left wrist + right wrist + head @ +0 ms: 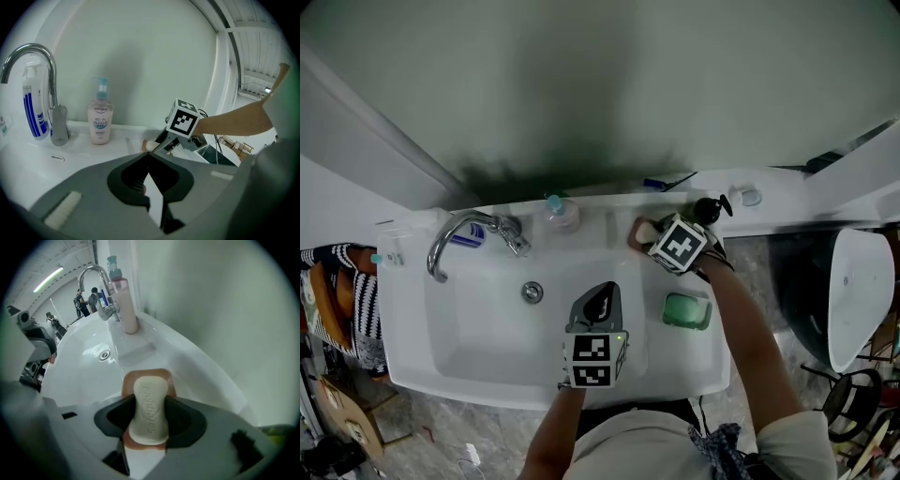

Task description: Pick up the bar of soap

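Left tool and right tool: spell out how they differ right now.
The left tool has its jaws together and empty; the right tool clamps the bar of soap. The left tool hangs over the sink bowl; the right tool is at the soap dish on its back rim. Both are hand-held at that sink.

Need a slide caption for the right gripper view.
Right gripper clamps the bar of soap on its brown dish beside the white basin.
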